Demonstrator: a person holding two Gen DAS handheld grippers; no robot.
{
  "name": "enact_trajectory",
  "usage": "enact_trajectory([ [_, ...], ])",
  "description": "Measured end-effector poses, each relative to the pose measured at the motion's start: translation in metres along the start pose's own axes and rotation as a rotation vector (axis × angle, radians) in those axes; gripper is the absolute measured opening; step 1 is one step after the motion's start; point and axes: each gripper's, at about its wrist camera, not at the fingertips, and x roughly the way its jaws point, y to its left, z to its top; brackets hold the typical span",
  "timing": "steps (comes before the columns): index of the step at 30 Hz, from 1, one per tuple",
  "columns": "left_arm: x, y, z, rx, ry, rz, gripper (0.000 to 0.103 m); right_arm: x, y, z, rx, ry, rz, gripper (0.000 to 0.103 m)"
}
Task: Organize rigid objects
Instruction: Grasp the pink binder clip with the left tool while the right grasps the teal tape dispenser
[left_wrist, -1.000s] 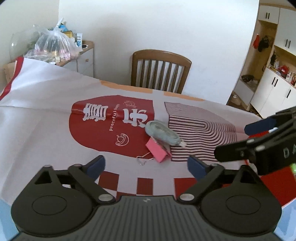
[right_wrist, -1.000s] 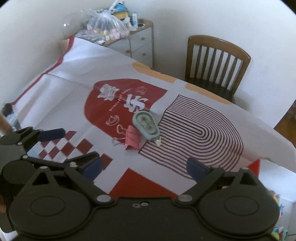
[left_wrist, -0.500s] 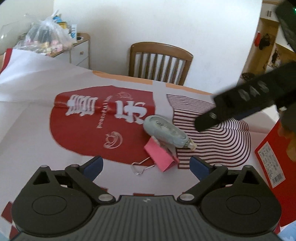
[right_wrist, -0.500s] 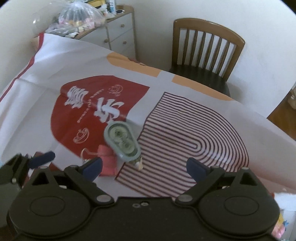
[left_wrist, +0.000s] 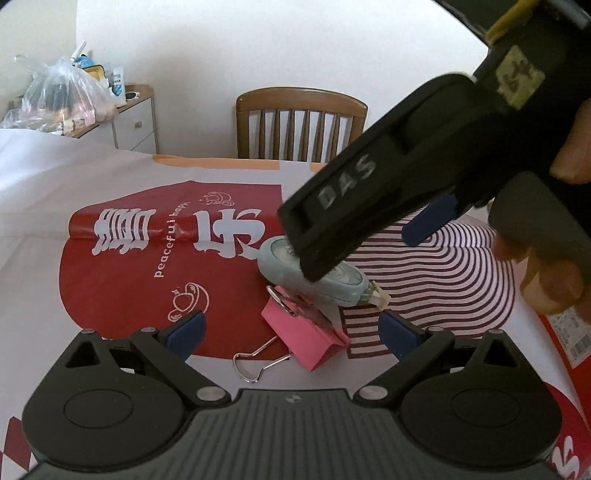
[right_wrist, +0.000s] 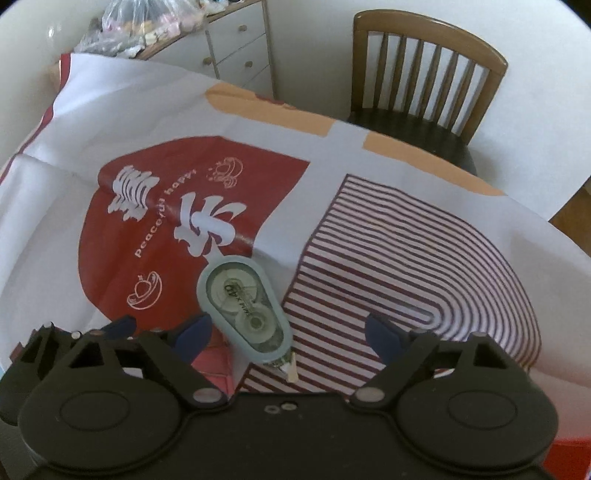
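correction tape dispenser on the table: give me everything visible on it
The correction tape dispenser is a pale blue-green plastic oval with a clear window showing two reels. It lies flat on the printed tablecloth, its whitish tip toward the cameras. Its near end rests against the pink binder clip. No gripper pad touches it.

Corr. tape (left_wrist: 321, 275): top hidden behind right gripper (right_wrist: 286, 334) body, left view. Pink binder clip (right_wrist: 216, 363) mostly hidden in right view. Red box (left_wrist: 565, 332) cut by edge.
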Motion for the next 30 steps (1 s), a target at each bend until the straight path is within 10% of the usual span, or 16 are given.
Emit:
enact_trajectory([
  [30, -0.004, -0.005, -0.011, 0.052, -0.018, 0.024, 0.042, -0.003, 0.012, -0.013, -0.034, -0.049, 0.021, 0.04],
])
